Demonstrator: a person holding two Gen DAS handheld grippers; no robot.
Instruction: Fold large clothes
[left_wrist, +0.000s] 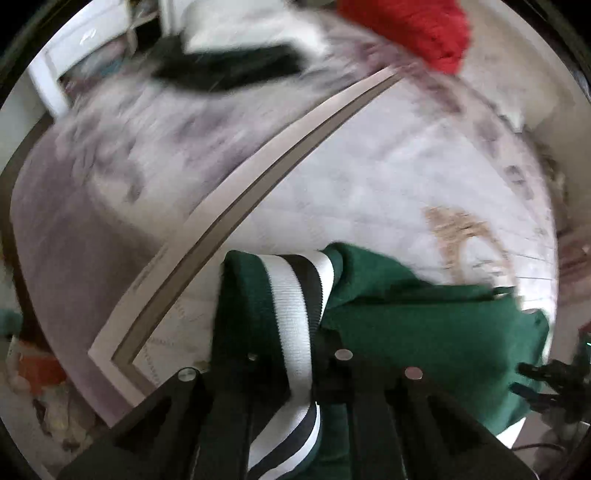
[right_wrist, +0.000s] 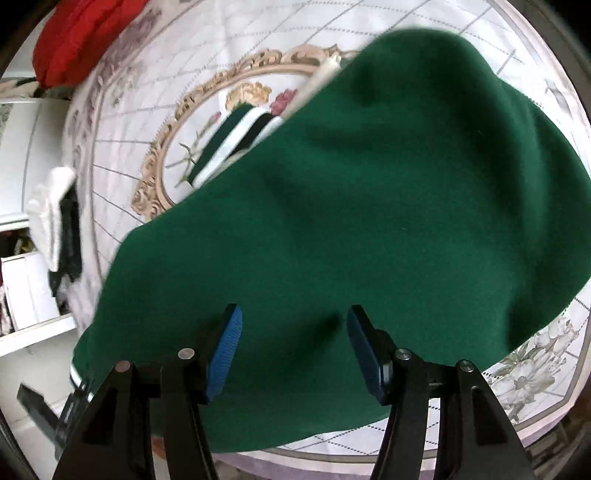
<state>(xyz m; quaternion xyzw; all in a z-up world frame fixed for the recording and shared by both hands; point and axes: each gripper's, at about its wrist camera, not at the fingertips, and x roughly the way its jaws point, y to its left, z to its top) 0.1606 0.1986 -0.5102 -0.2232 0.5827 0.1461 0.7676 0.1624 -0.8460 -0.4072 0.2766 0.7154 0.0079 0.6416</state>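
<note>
**One-sided hold on the garment**

The striped cuff of the dark green knit garment (left_wrist: 406, 325) is pinched in the closed left gripper (left_wrist: 295, 369). The right gripper (right_wrist: 293, 350) is held open above the cloth, gripping nothing. Dragging or bunching could be caused across the floral quilted bedspread (right_wrist: 424, 22). Beyond, a red knitted bundle (left_wrist: 417, 26) and white shelving (right_wrist: 29, 155) are seen.

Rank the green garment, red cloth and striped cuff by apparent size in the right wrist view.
1. Green garment, though it lies nearest the camera.
2. Red cloth, partly cut off at the edge.
3. Striped cuff.
</note>
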